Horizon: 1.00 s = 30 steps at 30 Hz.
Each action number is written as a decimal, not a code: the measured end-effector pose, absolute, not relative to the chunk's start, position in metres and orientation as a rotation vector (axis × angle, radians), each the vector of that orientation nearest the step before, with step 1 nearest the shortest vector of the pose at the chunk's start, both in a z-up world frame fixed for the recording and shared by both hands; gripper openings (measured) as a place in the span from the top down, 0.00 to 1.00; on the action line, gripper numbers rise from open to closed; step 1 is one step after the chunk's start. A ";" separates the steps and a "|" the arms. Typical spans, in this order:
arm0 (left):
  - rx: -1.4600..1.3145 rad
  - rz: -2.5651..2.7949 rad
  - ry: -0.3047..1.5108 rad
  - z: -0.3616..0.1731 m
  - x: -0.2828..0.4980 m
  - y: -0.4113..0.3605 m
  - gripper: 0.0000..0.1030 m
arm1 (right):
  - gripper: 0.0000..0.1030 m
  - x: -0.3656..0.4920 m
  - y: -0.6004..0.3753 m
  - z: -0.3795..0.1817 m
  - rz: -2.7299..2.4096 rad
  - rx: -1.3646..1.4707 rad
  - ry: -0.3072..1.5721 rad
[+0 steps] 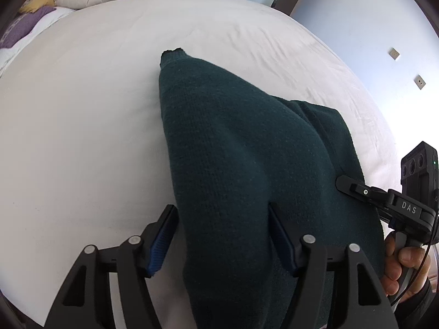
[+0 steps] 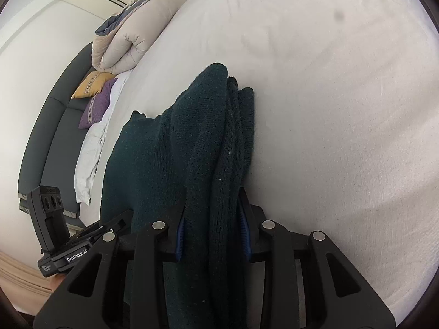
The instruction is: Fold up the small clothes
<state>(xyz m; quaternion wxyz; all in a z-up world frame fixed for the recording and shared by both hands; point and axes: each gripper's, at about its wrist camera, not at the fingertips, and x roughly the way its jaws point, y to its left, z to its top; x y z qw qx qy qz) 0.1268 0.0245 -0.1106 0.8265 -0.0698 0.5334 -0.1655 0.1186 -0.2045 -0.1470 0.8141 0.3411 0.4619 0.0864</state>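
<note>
Green sweater (image 1: 233, 150) lengthwise away, cuff farthest.

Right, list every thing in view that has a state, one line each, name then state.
dark green sweater: partly folded, bunched in layers on the bed.
left gripper: open, sweater between the pads but not pinched.
right gripper: shut on a thick fold of the sweater.
white bed sheet: spread flat, lightly creased.
beige duvet: rolled up at the head of the bed.

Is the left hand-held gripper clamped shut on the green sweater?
No: the left hand-held gripper stands open, its pads apart beside the sweater.
</note>
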 end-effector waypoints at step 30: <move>0.095 -0.277 0.967 -0.099 0.146 -0.002 0.47 | 0.73 0.142 -0.201 -0.106 0.238 0.603 1.036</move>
